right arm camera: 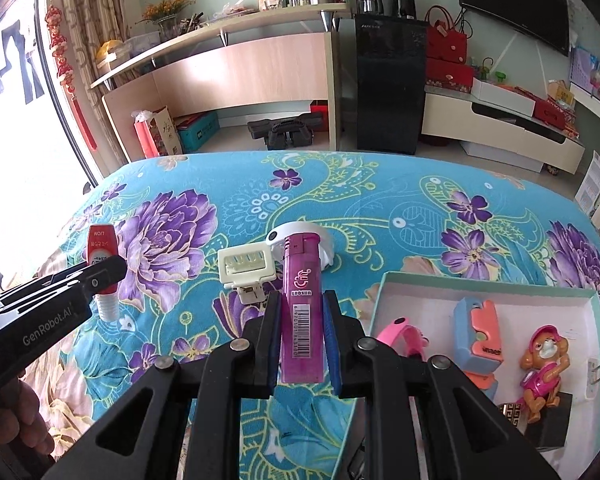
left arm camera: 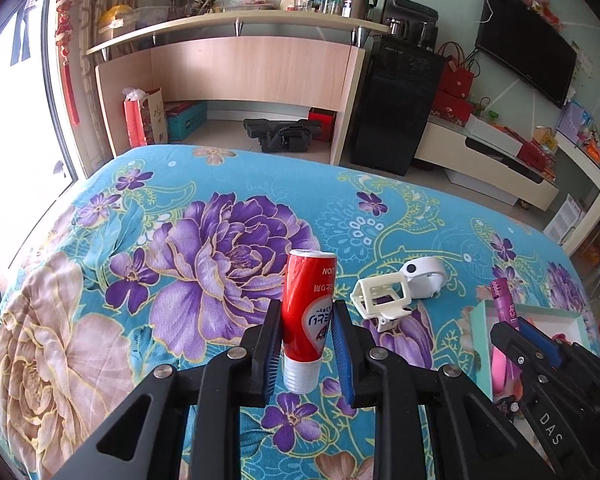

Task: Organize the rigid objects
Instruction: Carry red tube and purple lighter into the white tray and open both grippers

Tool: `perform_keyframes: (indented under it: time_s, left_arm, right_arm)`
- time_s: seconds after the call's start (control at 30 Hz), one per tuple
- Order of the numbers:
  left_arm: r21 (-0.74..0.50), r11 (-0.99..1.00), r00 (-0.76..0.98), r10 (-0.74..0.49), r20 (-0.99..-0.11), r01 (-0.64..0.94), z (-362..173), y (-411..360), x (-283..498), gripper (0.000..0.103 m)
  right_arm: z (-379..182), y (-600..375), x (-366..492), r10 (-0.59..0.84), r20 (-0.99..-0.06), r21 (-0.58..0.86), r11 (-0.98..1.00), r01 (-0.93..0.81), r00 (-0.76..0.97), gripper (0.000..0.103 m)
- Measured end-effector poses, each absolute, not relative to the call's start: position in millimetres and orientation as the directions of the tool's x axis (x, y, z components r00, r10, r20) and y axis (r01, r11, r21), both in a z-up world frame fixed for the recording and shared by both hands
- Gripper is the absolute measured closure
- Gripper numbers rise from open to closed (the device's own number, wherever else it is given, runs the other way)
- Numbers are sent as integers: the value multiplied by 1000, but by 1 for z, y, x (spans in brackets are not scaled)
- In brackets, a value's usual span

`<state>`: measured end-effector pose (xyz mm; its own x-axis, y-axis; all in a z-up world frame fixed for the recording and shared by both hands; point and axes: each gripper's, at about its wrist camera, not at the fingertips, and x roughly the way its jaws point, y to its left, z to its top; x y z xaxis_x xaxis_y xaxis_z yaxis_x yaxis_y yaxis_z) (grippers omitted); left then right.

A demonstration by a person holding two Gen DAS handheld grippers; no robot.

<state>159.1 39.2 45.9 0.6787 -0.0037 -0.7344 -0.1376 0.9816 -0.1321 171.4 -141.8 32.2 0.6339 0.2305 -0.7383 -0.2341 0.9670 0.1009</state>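
My left gripper (left arm camera: 307, 310) is shut on a red tube (left arm camera: 306, 312) with a white cap, held cap-down above the floral cloth. The same tube (right arm camera: 100, 246) and left gripper (right arm camera: 108, 270) show at the left of the right wrist view. My right gripper (right arm camera: 302, 302) is shut on a purple lighter (right arm camera: 301, 300), held upright above the cloth; the lighter (left arm camera: 504, 304) also appears at the right in the left wrist view. On the cloth lie a cream plastic clip (right arm camera: 246, 266) and a white ring-shaped piece (right arm camera: 300, 230), both beyond the lighter.
A shallow white box (right arm camera: 480, 284) with a teal rim sits at the right, holding a pink band (right arm camera: 400, 332), a blue-and-orange block (right arm camera: 478, 332), a toy dog figure (right arm camera: 540, 364) and a black block (right arm camera: 552, 424). A desk, black cabinet and TV stand lie beyond the cloth's far edge.
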Motion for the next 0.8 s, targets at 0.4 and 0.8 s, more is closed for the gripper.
perform_keyframes:
  time_s: [0.4,0.8]
  left_arm:
    - [-144,985,696,-171,-697,98,66,-35,147,77]
    - [-124,928,590,-322,-741,352,50,-134,136,77]
  right_arm:
    - [55,-210,151,128,-714,84,992,-98,688,83]
    - [51,-278,132,28,-751,102,992,74,659,83]
